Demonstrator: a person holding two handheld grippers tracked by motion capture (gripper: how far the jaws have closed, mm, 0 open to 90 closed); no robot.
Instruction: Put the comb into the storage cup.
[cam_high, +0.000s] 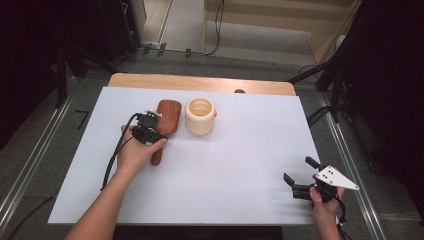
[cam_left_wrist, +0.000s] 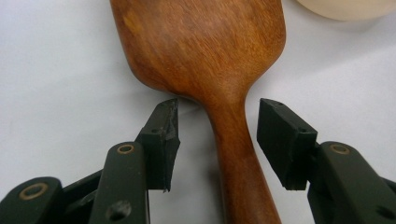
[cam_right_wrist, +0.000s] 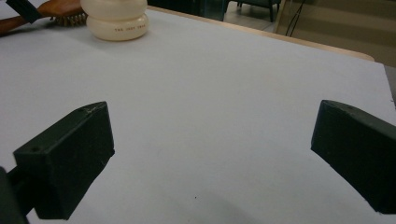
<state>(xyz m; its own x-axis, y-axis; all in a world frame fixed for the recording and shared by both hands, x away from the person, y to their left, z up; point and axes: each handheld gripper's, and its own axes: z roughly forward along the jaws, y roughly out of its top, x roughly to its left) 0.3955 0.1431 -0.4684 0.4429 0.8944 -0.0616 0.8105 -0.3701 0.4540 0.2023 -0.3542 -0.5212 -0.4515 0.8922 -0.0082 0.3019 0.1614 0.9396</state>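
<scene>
Presumably to lift it, the left gripper (cam_left_wrist: 217, 140) straddles the neck of the wooden hairbrush (cam_high: 166, 121), lying bristles-down just left of the cream holder (cam_high: 200, 116), jaws part-open without touching, while the right gripper (cam_high: 301, 176) waits wide open and empty near right.

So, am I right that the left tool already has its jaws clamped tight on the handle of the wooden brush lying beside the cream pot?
Not quite: the left tool is not clamped yet. In the left gripper view its jaws stand either side of the wooden brush handle with gaps showing, so they straddle it without pressing. The rest holds: the brush lies beside the cream pot.
</scene>
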